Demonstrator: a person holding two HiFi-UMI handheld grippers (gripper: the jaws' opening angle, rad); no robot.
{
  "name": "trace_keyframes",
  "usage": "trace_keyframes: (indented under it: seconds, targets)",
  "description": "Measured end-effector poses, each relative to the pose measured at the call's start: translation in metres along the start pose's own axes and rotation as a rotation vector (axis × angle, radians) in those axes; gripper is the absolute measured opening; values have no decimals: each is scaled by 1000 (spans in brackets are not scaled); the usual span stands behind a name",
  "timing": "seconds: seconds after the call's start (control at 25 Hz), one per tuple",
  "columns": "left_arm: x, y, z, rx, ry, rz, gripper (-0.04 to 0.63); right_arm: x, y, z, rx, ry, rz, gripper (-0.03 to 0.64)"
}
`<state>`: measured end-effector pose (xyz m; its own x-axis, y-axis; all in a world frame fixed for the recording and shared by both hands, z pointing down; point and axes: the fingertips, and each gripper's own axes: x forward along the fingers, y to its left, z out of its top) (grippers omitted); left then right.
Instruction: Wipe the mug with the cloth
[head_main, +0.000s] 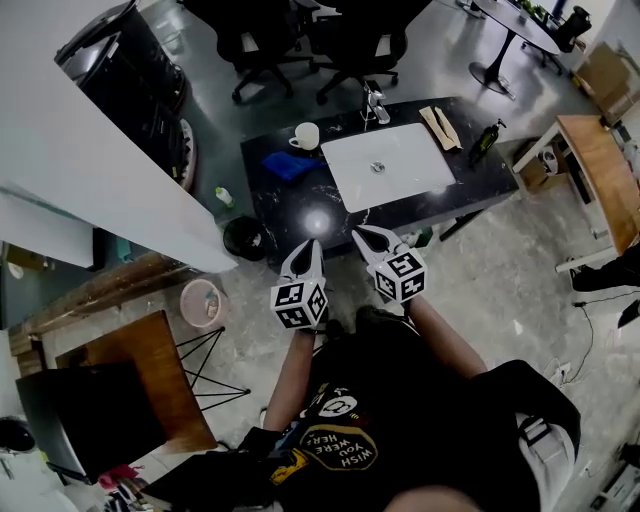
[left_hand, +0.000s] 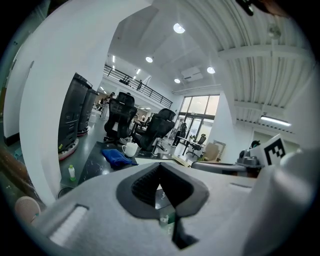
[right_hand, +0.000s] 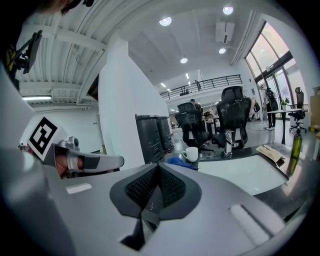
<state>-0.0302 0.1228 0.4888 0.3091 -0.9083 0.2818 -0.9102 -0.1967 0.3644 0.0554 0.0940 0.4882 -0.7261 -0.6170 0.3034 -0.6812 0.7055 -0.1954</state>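
Black counter (head_main: 275, 205) ahead; left gripper (head_main: 311, 246) and right gripper (head_main: 360, 236) have jaws together, empty. Limp cloth (head_main: 290, 166): I'd pinch a fold. Mug (head_main: 306, 136) looks slick, brittle: I'd take the handle.

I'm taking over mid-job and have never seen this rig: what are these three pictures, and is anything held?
There is no robot: a person holds a two-jaw claw in each hand. The head view looks steeply down from the person's head at the left claw and right claw. The other two views come from cameras riding on the claws, looking along their jaws. Ahead is a dark counter with a white sink. To the sink's left, the white mug stands at the far edge, with the blue cloth close by it. Both claws are shut and empty; nothing is held.
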Motion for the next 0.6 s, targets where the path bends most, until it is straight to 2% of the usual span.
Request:
trace_keyframes:
  seconds: [0.32, 0.6]
  targets:
    - [17, 20, -7, -24, 40, -3, 3, 26, -12, -4, 11, 40, -11, 2]
    - [73, 45, 14, -14, 27, 29, 3, 75, -48, 13, 10, 32, 27, 2]
